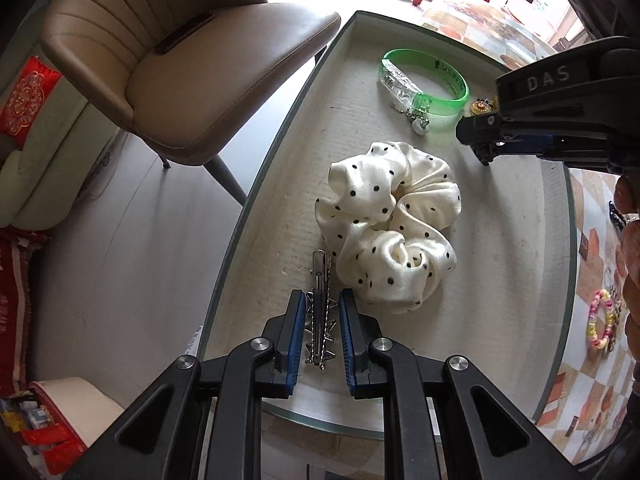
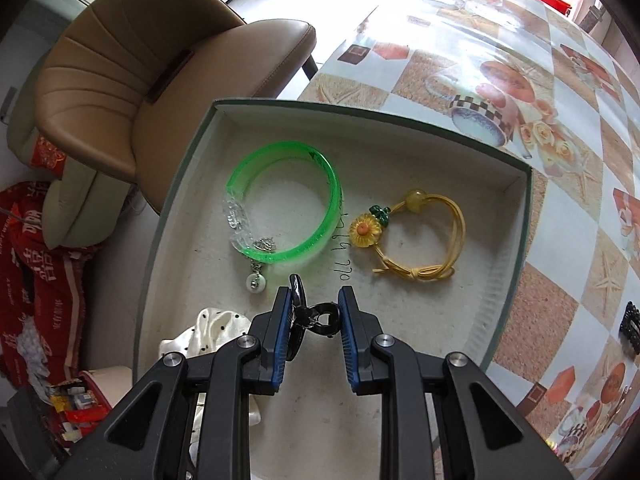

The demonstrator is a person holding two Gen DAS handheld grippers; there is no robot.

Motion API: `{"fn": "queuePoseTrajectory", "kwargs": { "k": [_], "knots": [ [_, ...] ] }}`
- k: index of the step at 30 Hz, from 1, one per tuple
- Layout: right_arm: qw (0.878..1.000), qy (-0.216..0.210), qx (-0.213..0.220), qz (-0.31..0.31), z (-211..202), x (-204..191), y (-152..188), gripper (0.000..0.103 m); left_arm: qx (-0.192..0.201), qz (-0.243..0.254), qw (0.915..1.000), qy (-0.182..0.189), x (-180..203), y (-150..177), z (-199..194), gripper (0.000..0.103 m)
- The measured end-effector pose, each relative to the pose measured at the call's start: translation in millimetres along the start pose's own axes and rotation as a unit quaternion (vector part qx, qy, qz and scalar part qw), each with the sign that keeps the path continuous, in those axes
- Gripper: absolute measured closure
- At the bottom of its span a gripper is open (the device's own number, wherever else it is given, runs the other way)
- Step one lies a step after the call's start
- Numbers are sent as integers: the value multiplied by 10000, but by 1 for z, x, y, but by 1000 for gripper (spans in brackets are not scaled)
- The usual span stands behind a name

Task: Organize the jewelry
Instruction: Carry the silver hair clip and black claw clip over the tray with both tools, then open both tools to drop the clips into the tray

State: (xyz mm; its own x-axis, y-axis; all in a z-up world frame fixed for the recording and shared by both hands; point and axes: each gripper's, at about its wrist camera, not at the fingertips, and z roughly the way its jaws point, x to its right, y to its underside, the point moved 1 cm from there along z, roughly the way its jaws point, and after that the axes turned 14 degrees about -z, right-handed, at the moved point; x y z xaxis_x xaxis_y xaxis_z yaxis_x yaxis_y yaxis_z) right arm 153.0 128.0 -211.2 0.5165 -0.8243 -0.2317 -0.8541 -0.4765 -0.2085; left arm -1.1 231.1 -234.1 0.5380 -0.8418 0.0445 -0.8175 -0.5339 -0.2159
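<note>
A shallow grey-rimmed tray (image 1: 280, 152) holds a white polka-dot scrunchie (image 1: 392, 224), a green bangle (image 1: 424, 76) with a clear charm, and a silver star hair clip (image 1: 320, 308). My left gripper (image 1: 320, 312) straddles the silver clip, jaws apart with gaps on both sides. My right gripper (image 2: 314, 312) is shut on a black claw clip (image 2: 308, 316) just above the tray floor (image 2: 400, 320). In the right wrist view the bangle (image 2: 288, 208) and a yellow sunflower cord bracelet (image 2: 416, 240) lie ahead. The right gripper also shows in the left wrist view (image 1: 486, 148).
A tan leather chair (image 1: 168, 72) stands left of the table. The patterned tablecloth (image 2: 520, 100) surrounds the tray. A pink-yellow beaded bracelet (image 1: 600, 320) and a black hair clip (image 2: 630, 328) lie on the cloth right of the tray. Red bags sit on the floor.
</note>
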Motion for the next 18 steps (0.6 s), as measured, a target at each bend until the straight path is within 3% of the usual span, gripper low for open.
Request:
{"fn": "queuePoseTrajectory", "kwargs": {
  "k": [6,8,10,11,12,13,14,18],
  "knots": [
    [9998,113,9,-149,2,-7,0,77,70,122,9997,-202,5,1,-5,82],
    [9999,24,-20,-123,3,-9,-1,71,79,116,9996,-235,7,1,-8,82],
    [10000,-24,-17,-76,1,-7,-1,56,104,126,9995,-268,10,2,-12,82],
    [10000,-57,21,-60,-3,-4,-1,55,126,141,9994,-289,10,1,-13,81],
    [9999,-83,40,-40,-7,-1,-1,55,140,156,9993,-307,11,0,-13,77],
    [9999,-114,60,-10,-10,0,-2,55,150,160,9992,-329,12,0,-15,47],
    [9998,-155,96,40,-14,3,-1,55,204,135,9991,-351,13,3,-19,23],
    [9992,-264,233,194,-32,10,2,53,325,198,9988,-293,20,1,-32,22]
  ]
}}
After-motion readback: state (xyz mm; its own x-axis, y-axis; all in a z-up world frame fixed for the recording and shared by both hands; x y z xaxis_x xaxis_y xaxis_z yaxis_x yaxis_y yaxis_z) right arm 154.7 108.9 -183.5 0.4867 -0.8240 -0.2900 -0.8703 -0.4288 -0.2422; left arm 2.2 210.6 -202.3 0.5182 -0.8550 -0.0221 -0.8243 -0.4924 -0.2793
